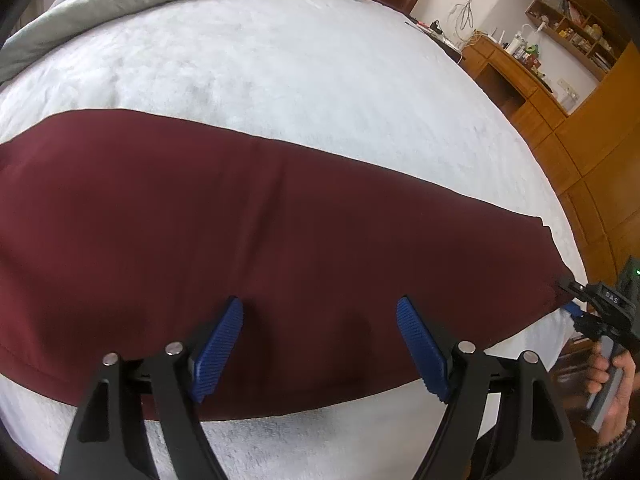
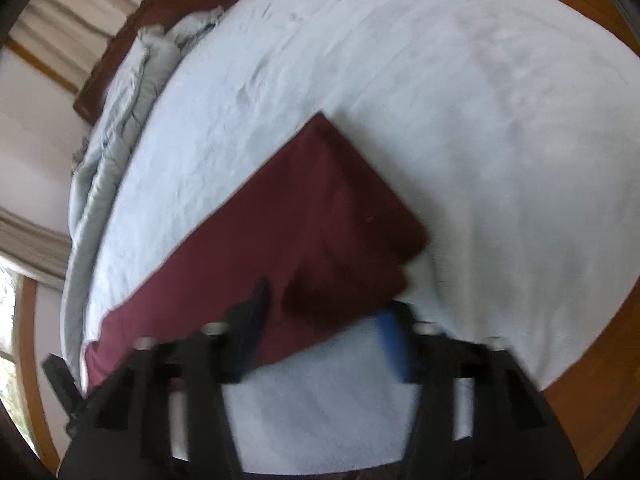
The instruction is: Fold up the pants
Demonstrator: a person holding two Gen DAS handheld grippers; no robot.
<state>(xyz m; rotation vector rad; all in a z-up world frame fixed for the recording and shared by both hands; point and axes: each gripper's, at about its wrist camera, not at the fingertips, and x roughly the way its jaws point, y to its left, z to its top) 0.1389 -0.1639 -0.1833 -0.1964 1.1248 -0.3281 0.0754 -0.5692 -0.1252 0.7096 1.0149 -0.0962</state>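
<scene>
Maroon pants (image 1: 256, 248) lie flat on the pale bed sheet (image 1: 280, 80), long axis running roughly 9 to 3 o'clock in the left wrist view. Left gripper (image 1: 320, 344) stands wide open over the near edge, pads apart, nothing pinched. Right gripper (image 1: 572, 300) sits at the 3 o'clock end, at the hem corner (its own view is blurred); jaws part-closed with cloth between, but a firm grip cannot be told. The right hand (image 1: 612, 384) is nearer that end.
</scene>
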